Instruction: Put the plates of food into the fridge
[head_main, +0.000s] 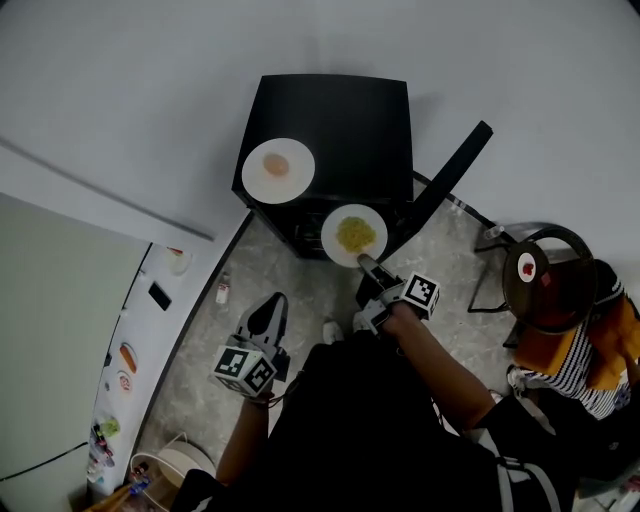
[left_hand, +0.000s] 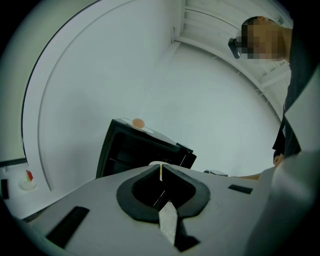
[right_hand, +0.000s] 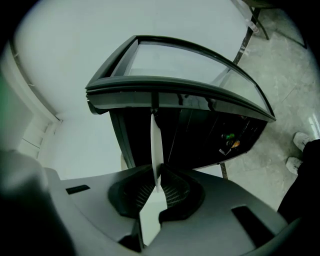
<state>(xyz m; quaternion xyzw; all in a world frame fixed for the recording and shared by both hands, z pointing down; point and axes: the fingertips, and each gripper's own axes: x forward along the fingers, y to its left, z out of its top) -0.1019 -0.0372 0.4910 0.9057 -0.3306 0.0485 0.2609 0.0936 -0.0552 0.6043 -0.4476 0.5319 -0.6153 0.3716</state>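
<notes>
My right claw (head_main: 367, 262) pinches the rim of the plate of yellow food (head_main: 355, 235), just in front of the open fridge (head_main: 340, 120). My left claw (head_main: 268, 312) is pressed together on nothing, further back from the fridge. The plate of orange food (head_main: 278, 171) sits on top of the fridge. The fridge door (head_main: 450, 180) is swung open.

The black fridge (head_main: 345, 130) stands on the grey floor (head_main: 215, 345) — one white plate (head_main: 296, 186) of food sits on top.
</notes>
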